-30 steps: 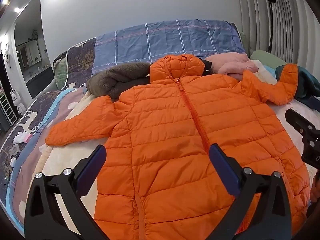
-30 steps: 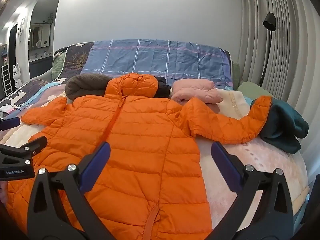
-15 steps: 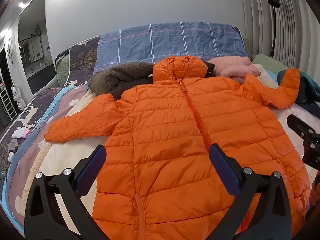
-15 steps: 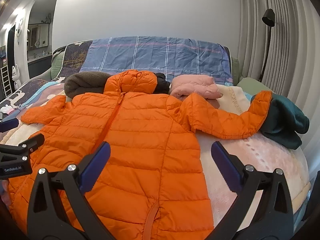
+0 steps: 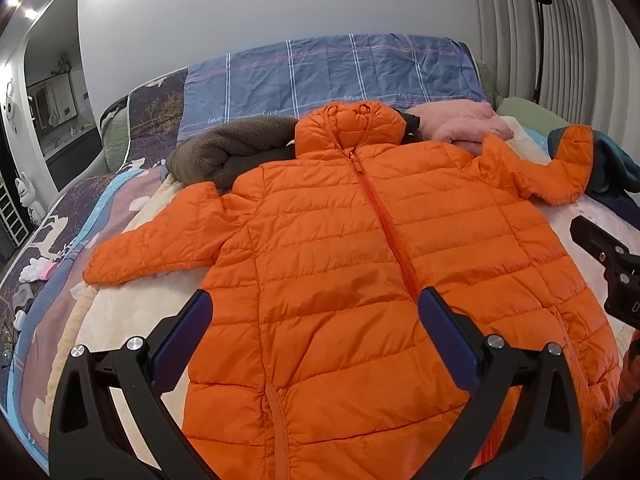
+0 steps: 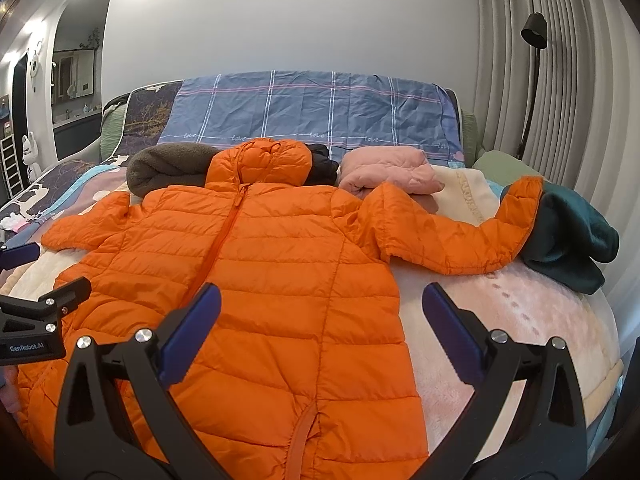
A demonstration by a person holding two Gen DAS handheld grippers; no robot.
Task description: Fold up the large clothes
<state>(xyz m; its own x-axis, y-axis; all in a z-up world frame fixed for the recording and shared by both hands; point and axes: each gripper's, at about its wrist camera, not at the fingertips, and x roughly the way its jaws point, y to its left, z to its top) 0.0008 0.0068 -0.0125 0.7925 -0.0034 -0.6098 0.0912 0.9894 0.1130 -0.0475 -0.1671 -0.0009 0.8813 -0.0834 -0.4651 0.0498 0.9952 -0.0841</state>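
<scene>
An orange puffer jacket (image 5: 360, 264) lies flat and zipped on the bed, hood at the far end, both sleeves spread out; it also shows in the right wrist view (image 6: 280, 264). My left gripper (image 5: 314, 312) is open and empty, held above the jacket's lower left half. My right gripper (image 6: 320, 308) is open and empty above the jacket's lower right edge. The right sleeve cuff (image 6: 524, 196) rests against a teal garment.
Folded clothes lie near the hood: a brown fleece (image 6: 168, 168), a black item (image 6: 322, 166), a pink jacket (image 6: 388, 170). A teal garment (image 6: 568, 240) sits at the right bed edge. A blue plaid pillow (image 6: 312, 112) stands behind. A floor lamp (image 6: 534, 32) stands by the curtain.
Both grippers have pulled back and risen slightly, so the jacket sits a little lower and farther in both views. Nothing was grasped.
</scene>
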